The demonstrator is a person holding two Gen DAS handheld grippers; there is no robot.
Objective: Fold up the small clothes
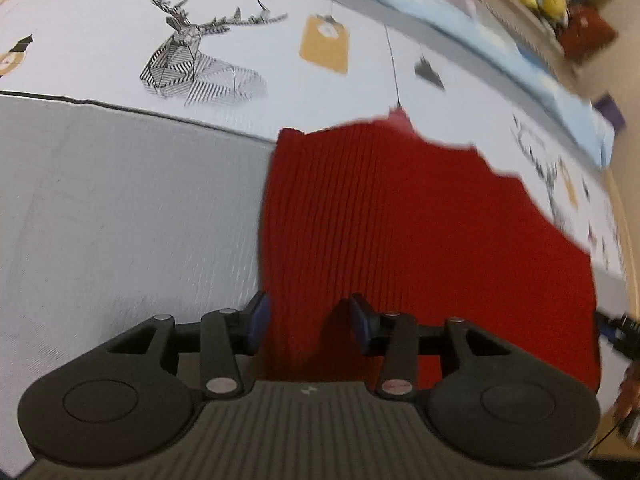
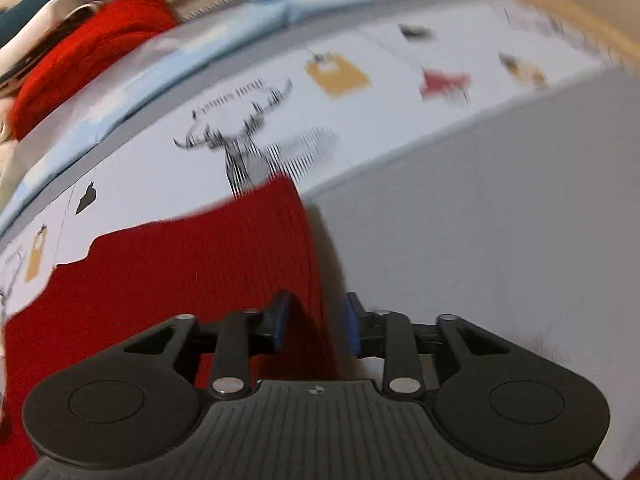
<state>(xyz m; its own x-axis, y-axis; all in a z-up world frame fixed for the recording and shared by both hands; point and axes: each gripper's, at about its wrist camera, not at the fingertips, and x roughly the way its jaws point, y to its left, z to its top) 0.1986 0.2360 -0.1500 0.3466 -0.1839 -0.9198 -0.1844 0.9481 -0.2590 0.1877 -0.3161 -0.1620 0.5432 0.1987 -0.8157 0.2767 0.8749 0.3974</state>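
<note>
Red ribbed knit, a small garment [image 1: 420, 240], lies flat on the grey and deer-printed surface [image 1: 120, 200], its ribs running from 6 o'clock toward 12 in the left wrist view, its long axis hard to tell. Left gripper [image 1: 306, 322] stands spread astride its left edge, pads clear of the cloth. Right gripper [image 2: 316, 322] is likewise spread over the opposite edge, not pinching.

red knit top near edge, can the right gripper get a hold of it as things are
Probably yes. The right gripper stands open with the red knit top's side edge already lying between its fingers, and nothing else blocks it; the pads do not seem to press the fabric.
</note>
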